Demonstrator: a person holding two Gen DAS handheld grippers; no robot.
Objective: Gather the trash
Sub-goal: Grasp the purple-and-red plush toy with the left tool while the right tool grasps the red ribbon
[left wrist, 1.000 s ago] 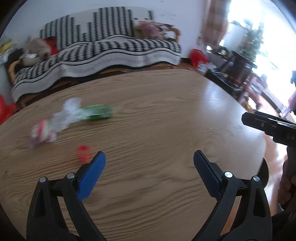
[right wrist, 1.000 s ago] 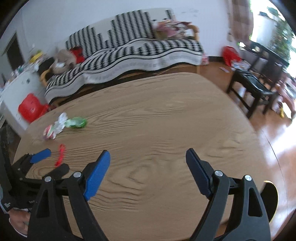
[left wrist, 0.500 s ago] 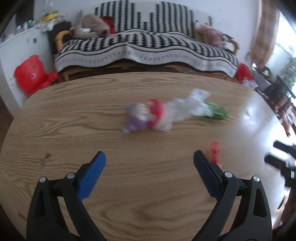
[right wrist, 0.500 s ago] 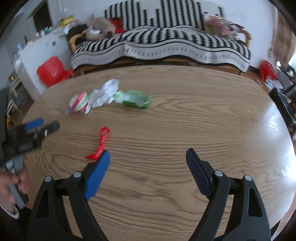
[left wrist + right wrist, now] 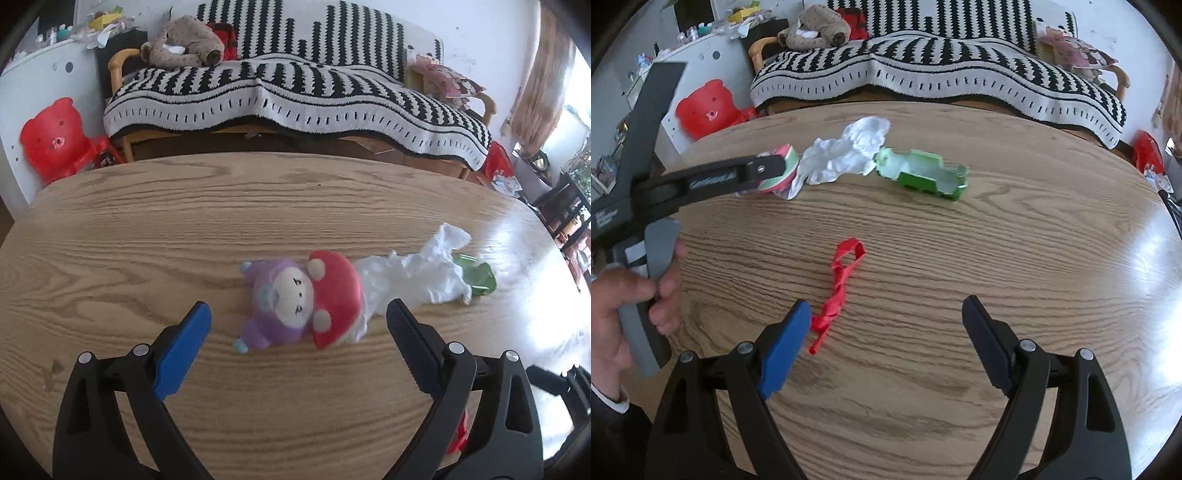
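On the wooden table (image 5: 147,229) lie a purple plush toy with a red mushroom cap (image 5: 295,301), a crumpled white tissue (image 5: 417,273) and a green crushed carton (image 5: 476,275). My left gripper (image 5: 297,339) is open, its jaws either side of the plush, just short of it. In the right wrist view the tissue (image 5: 846,151), the green carton (image 5: 923,173) and a twisted red wrapper (image 5: 838,288) show. My right gripper (image 5: 882,343) is open, the wrapper beside its left pad (image 5: 785,347). The left gripper's arm (image 5: 713,179) hides most of the plush (image 5: 779,173).
A sofa with a black-and-white striped blanket (image 5: 295,92) stands behind the table. A red bear-shaped stool (image 5: 55,136) and a white cabinet (image 5: 698,55) are at the left. Dark furniture (image 5: 565,206) stands at the far right. The table's far edge curves round.
My left gripper swung left and closed in on the plush toy. My right gripper moved left and forward toward the red wrapper. Both stayed open.
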